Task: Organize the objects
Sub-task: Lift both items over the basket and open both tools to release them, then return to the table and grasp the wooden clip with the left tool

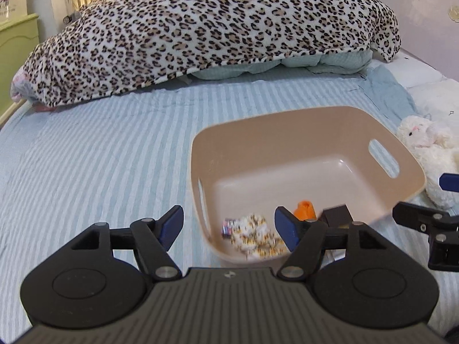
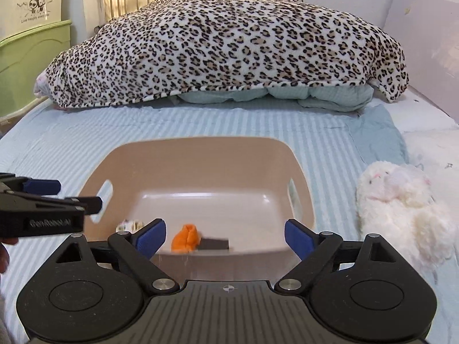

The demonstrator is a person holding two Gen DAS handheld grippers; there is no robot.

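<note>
A beige plastic basket sits on the striped bed; it also shows in the right wrist view. Inside lie an orange soft item, a dark block and a white patterned packet. My left gripper is open and empty over the basket's near left rim. My right gripper is open and empty over the basket's near rim. A white plush lamb lies right of the basket.
A leopard-print blanket covers bedding at the bed's far end. A green cabinet stands at the left. The right gripper's fingers show at the left view's right edge; the left gripper crosses the right view's left side.
</note>
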